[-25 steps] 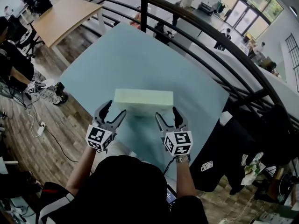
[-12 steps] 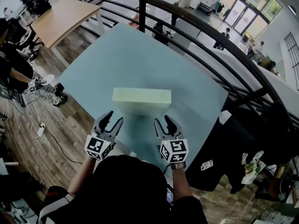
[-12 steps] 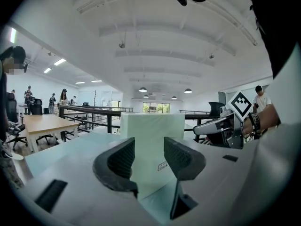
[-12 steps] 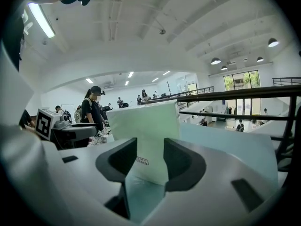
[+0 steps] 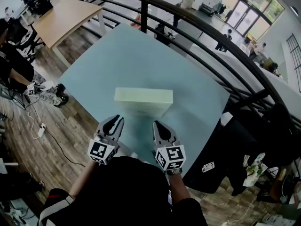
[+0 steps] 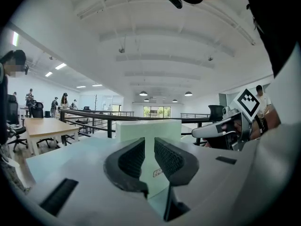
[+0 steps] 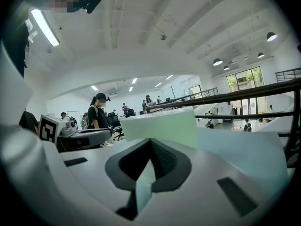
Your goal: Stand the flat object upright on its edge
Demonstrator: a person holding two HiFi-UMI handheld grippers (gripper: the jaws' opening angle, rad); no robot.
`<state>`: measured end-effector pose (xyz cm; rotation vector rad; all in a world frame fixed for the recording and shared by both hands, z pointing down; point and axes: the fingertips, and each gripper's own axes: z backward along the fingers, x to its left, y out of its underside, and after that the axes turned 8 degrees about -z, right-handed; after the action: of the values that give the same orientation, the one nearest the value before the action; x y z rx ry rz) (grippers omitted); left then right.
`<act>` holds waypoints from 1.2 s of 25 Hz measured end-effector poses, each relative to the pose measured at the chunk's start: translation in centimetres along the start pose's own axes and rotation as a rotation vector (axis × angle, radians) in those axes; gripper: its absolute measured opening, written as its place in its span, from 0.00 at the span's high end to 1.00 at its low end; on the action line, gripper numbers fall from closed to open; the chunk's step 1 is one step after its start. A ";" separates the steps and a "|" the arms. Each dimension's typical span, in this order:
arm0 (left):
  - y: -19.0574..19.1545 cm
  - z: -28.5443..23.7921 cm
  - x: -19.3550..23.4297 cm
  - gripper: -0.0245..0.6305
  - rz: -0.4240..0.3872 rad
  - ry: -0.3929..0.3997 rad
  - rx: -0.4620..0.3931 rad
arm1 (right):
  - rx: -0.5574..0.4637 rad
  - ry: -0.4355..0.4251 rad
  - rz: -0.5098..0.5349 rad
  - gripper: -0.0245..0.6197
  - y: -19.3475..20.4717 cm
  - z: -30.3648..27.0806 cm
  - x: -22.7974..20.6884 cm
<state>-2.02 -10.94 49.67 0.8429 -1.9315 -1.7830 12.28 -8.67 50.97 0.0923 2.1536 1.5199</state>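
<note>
Standing upright on its edge on the counter, the pale green block is released: left claw and right claw have drawn back, just closing on nothing, left to a slit, right fully; task judged complete.

Flat block: pale mint green, plain. Desk: pale blue-grey, no pattern. Left gripper, right gripper: light grey bodies; fingers dark charcoal, finely ribbed. Marker cubes: white with black square patterns. Railing: black. Floor: brown wood-grain planks. Wooden table beyond: light tan.
</note>
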 end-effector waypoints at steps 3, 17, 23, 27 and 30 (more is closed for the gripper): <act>-0.8 0.0 0.4 0.91 0.000 -0.014 -0.013 | -0.003 -0.022 0.022 0.95 -0.4 -0.2 1.2; -5.3 0.7 0.0 0.96 0.026 -0.022 -0.061 | -0.110 -0.066 0.033 0.95 -5.3 1.5 3.7; -7.1 1.4 -0.1 0.96 0.052 -0.026 -0.090 | -0.132 -0.066 0.033 0.95 -6.2 2.5 4.2; -6.9 2.0 -0.5 0.96 0.085 -0.021 -0.092 | -0.144 -0.053 0.022 0.95 -6.5 3.5 4.3; -6.8 2.3 -1.0 0.96 0.094 -0.016 -0.086 | -0.142 -0.040 0.011 0.95 -6.4 4.1 4.2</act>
<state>-1.58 -8.68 42.84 0.6994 -1.8576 -1.8082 11.83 -6.16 42.76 0.0855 2.0110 1.6587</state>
